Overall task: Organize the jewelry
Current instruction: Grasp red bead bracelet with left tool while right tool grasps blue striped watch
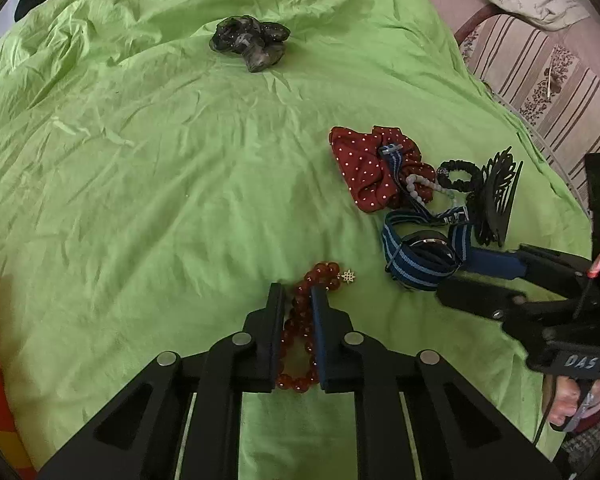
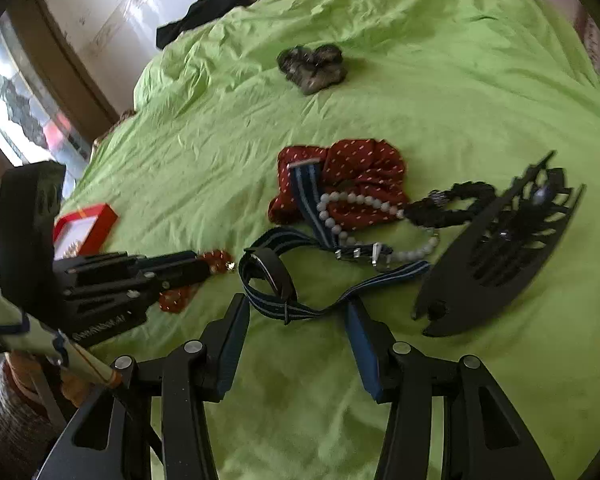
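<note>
A red bead bracelet (image 1: 300, 320) with a small gold star charm (image 1: 348, 277) lies on the green sheet (image 1: 140, 180). My left gripper (image 1: 297, 294) has its jaws narrowed around the beads; it also shows in the right wrist view (image 2: 204, 266). My right gripper (image 2: 298, 308) is open, its jaws on either side of a watch with a blue striped strap (image 2: 276, 276), also seen in the left wrist view (image 1: 420, 256). Beyond lie a white bead bracelet (image 2: 360, 208), a red dotted scrunchie (image 2: 352, 176), a black hair tie (image 2: 448, 202) and a black hair claw (image 2: 496, 248).
A dark scrunchie (image 1: 248, 44) lies far up the sheet. A red open box (image 2: 86, 228) sits at the sheet's left edge in the right wrist view. A striped cushion (image 1: 540, 72) and a window lie beyond the bed's edges.
</note>
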### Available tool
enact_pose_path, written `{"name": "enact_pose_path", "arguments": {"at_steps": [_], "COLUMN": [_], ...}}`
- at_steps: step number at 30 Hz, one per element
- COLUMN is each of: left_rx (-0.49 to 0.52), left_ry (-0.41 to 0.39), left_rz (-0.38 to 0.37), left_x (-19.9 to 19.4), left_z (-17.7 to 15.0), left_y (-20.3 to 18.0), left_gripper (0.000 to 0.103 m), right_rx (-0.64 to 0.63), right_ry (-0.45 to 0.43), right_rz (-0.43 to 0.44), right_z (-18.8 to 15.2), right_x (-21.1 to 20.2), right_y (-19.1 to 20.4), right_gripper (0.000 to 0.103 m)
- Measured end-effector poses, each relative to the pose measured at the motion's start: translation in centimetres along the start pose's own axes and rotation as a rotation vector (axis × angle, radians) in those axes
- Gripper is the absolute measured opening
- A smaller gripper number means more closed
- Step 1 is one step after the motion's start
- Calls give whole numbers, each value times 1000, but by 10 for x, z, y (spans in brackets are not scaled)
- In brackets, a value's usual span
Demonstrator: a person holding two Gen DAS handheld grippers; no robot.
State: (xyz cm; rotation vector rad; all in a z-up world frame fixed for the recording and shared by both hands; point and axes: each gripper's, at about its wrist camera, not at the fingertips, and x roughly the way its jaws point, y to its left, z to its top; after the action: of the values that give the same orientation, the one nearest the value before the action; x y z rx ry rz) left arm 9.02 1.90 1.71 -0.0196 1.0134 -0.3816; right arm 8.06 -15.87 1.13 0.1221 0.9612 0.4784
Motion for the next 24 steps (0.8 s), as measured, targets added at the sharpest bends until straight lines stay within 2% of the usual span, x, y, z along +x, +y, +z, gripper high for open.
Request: {"name": "enact_pose_path", "arguments": {"at_steps": [3,6,12,17,21,24], "left_rx": [9,16,-11,-31,-33,-40], "left_ry": [-23,-59,-74,-79,-80,-81], "left_rz": [4,0,-32,-54,-58,-68], "left_x": [1,1,0,0,0,0], "left_z": [-4,-10,-11,-12,-13,-13], "left_y": [-1,0,5,10,10,11], "left_gripper": [13,13,13,12,12,12], "right_rx": [-40,-23,186,329,403,434], "right_ry": [0,-2,-7,-33,-65,-85], "right_rz": [-24,4,150,231,228,183], "right_z": [-1,0,0,-4,-7,-9], "right_x": [2,-2,-1,-4,-6,-5], "right_y": [6,4,-22,-34,-35,-32], "right_gripper": [53,53,55,55,54,46]}}
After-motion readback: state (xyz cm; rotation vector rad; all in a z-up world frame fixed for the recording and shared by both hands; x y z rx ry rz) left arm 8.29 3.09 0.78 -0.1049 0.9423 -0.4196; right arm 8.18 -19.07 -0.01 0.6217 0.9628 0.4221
